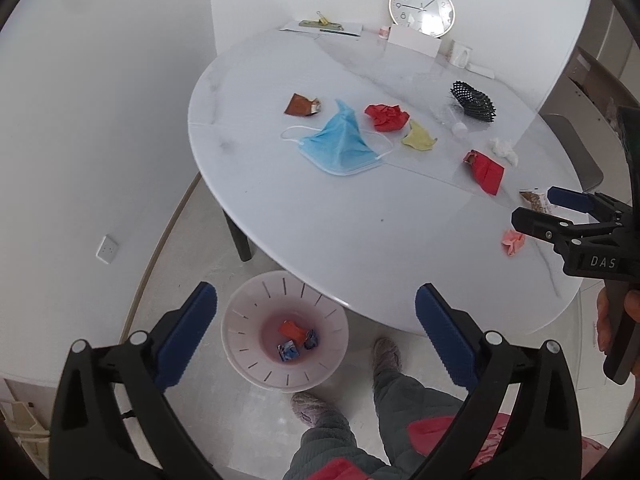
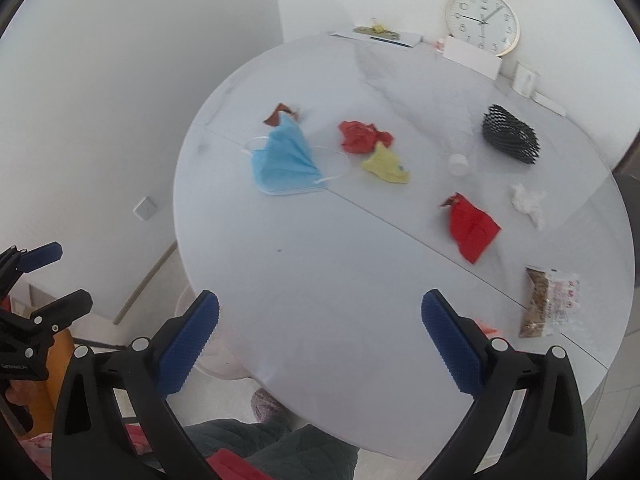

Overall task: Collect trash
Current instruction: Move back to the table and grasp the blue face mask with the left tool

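Observation:
Trash lies on the round white table: a blue face mask, a brown wrapper, a crumpled red paper, a yellow scrap, a red wrapper, a white tissue, a pink scrap and a snack bag. A white bin on the floor holds three small wrappers. My left gripper is open and empty above the bin. My right gripper is open and empty over the table's near edge; it also shows in the left wrist view by the pink scrap.
A black mesh holder, a clear bottle, a clock, papers and a white mug stand at the table's far side. A chair is at the right. The person's legs and slippers are beside the bin.

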Motion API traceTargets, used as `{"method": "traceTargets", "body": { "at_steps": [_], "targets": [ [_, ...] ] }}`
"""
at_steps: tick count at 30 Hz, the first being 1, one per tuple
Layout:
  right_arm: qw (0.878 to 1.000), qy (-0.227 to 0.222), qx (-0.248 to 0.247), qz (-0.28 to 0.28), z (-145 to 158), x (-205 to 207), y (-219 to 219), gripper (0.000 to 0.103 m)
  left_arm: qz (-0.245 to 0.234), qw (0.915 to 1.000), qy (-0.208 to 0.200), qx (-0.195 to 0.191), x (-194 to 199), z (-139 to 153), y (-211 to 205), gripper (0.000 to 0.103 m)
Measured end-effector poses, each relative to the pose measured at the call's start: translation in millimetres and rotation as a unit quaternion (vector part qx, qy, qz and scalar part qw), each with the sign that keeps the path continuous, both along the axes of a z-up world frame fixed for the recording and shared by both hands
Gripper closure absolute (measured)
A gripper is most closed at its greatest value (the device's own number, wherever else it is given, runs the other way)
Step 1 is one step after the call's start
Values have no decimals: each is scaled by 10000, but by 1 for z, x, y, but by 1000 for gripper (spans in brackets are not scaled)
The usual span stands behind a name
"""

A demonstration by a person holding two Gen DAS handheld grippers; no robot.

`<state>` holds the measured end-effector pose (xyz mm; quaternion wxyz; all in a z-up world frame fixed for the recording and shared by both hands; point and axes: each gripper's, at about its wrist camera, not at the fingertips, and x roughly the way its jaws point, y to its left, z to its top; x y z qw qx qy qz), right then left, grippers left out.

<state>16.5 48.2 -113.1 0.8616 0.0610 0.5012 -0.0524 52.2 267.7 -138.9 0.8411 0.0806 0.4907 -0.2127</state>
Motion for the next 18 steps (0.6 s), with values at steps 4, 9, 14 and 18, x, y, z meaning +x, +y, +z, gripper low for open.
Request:
{"method": "traceTargets", "body": {
  "at_steps": [4, 9, 14, 18],
  "targets": [
    [9993, -6, 1, -386, -1, -12, -49, 2, -79, 10000, 6, -32, 10, 1, -32, 8],
    [9981, 25, 95, -601, -6, -10, -103, 2, 21, 10000, 24, -24, 27, -2, -68, 8],
    [9984, 64, 99, -547, -11, 4, -140, 2, 188, 9998, -60, 24, 48, -5, -100, 8],
    [9987, 97, 163, -482, -18, 20, -160, 2, 286, 9995, -103, -9, 67, -8, -117, 8]
  ]
}}
